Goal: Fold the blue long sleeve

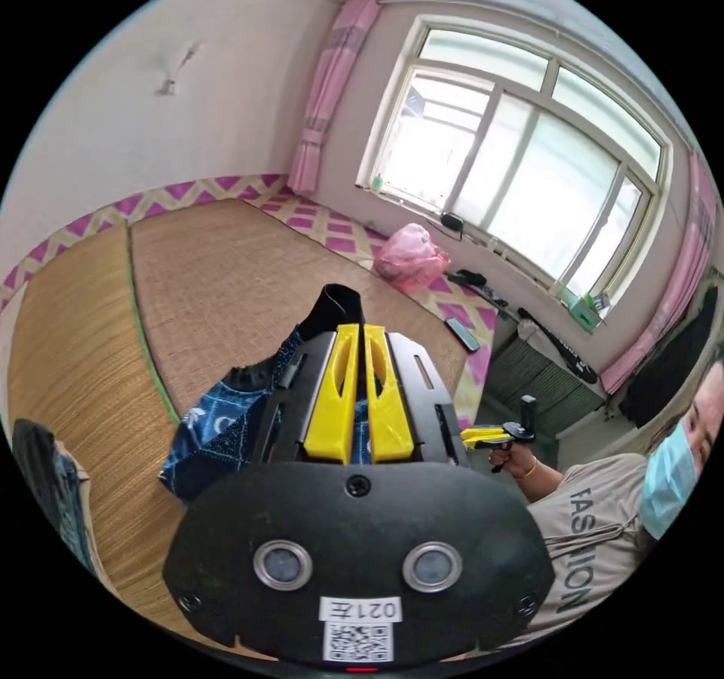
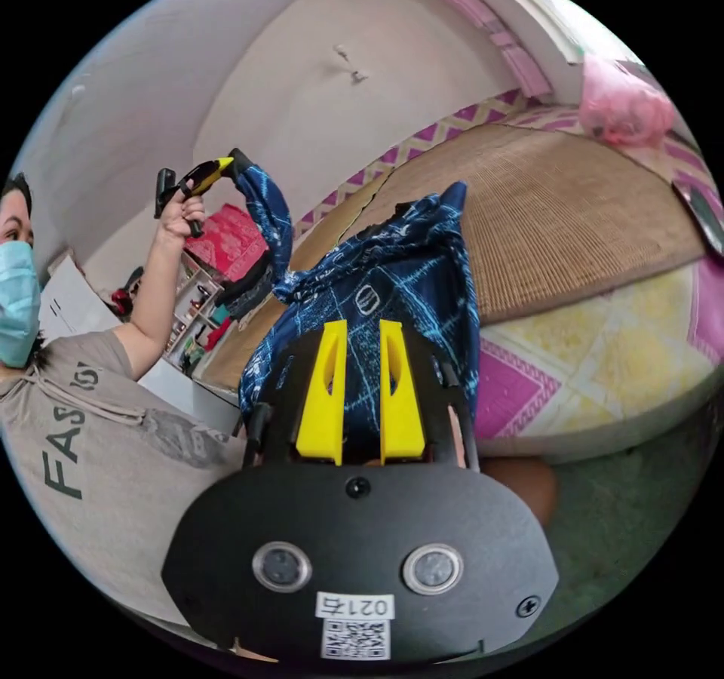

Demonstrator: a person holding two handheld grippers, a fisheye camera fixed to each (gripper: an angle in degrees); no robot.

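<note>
Your left tool (image 2: 226, 164) was clamped on a cuff of the dark blue, white-patterned long-sleeve shirt (image 2: 377, 287), held high; your right tool (image 2: 360, 332) was nearly closed on its body. The cloth was soft, light and limp, sagging between both over the woven straw mat (image 2: 573, 211). Seams and cuffs looked the best grips.

2 grippers (image 1: 359, 326) (image 2: 360, 322), 1 blue shirt (image 2: 392, 287), 1 pink bag (image 1: 409, 258)
</note>
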